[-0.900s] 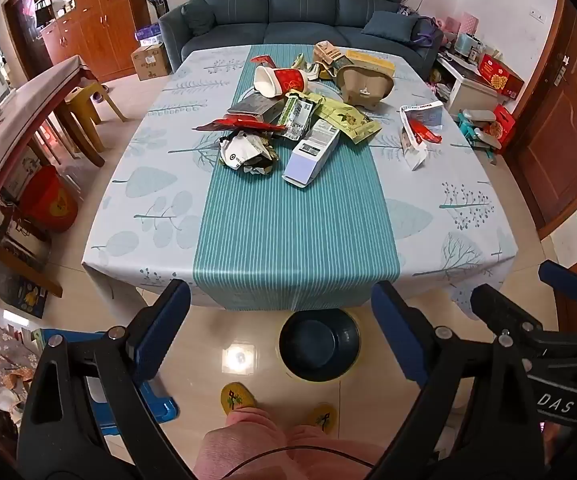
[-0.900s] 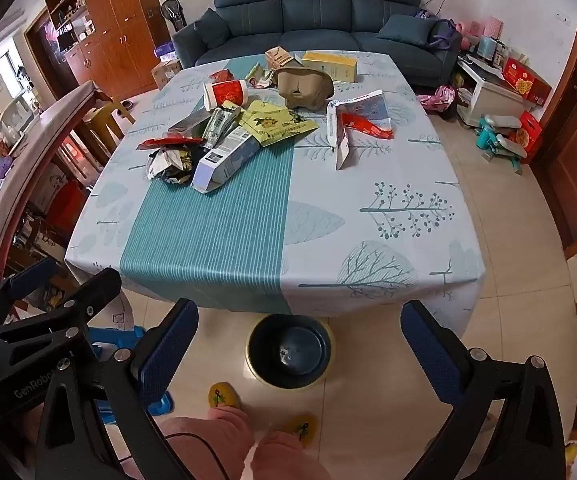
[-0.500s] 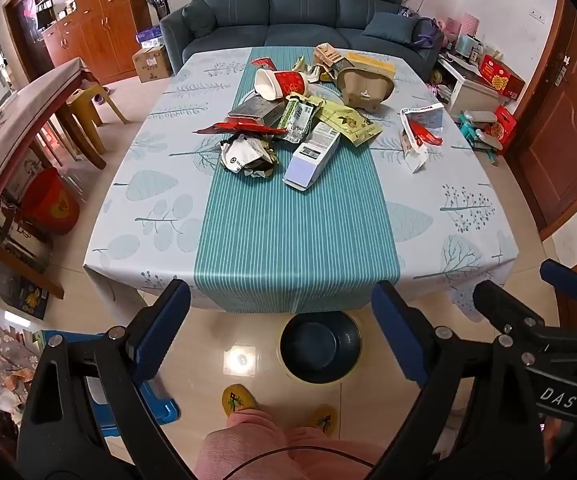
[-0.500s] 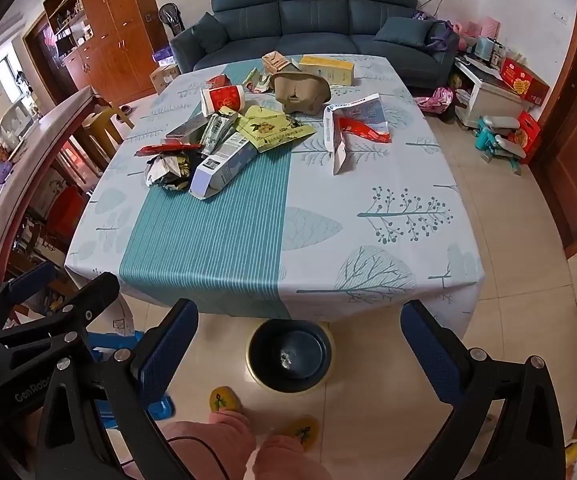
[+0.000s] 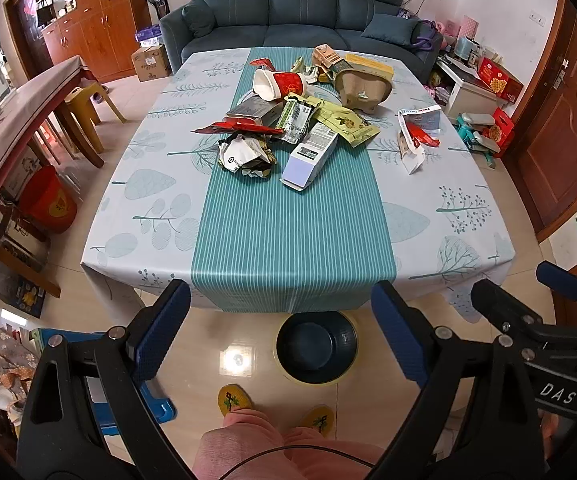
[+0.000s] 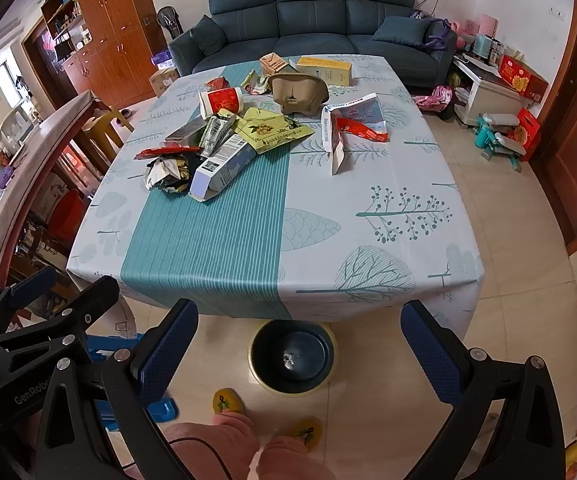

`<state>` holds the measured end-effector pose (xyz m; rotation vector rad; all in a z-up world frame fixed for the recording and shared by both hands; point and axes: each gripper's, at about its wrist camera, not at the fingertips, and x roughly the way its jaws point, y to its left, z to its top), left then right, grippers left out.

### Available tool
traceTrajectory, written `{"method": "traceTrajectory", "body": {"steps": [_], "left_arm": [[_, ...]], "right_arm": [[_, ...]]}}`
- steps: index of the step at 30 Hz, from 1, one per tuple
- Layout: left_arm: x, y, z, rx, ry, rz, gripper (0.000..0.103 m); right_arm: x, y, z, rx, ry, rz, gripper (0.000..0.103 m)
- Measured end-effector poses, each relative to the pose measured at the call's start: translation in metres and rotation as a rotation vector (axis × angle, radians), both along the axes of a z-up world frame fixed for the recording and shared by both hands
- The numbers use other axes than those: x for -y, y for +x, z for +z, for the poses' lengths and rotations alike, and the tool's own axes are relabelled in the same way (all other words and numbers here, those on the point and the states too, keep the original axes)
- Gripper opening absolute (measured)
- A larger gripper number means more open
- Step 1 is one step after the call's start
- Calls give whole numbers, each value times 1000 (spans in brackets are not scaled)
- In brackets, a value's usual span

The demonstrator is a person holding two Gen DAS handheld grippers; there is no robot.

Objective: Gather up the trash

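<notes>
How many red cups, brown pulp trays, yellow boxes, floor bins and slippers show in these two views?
red cup: 1
brown pulp tray: 1
yellow box: 1
bin: 1
slippers: 2
Total: 6

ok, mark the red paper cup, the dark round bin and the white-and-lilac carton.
red paper cup [image 5: 286,83], left wrist view, on its red side wall
dark round bin [image 6: 292,356], right wrist view, on its inner floor
white-and-lilac carton [image 5: 308,156], left wrist view, on its top face
</notes>
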<state>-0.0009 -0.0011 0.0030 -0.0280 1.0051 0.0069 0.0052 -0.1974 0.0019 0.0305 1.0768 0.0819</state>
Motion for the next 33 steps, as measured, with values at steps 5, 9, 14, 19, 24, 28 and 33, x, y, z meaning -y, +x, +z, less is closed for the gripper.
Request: {"method": "traceTrajectory", "body": {"steps": [5,9,14,19,24,28,33], "left_arm": [[-1,0,0,-1,-5,0,90],[0,0,0,0,1,-3,90],[0,-1,1,4,5,-3,90],[-3,-4,6,14,11,-2,90],[-5,-6,8,21,13,2,90],[-4,-5,7,29,17,6,90],[-4,-5,8,36,19,11,90]], "right_arm": [[-1,0,1,2,0,0,103],[0,0,1,4,4,-2,103],[-2,0,2,6,4,-1,103],[-1,-1,2,6,8,-2,103],[-1,-1,1,8,7,-1,103],[-8,1,7,9,4,0,103],[-5,1,5,9,6,-1,103]]}}
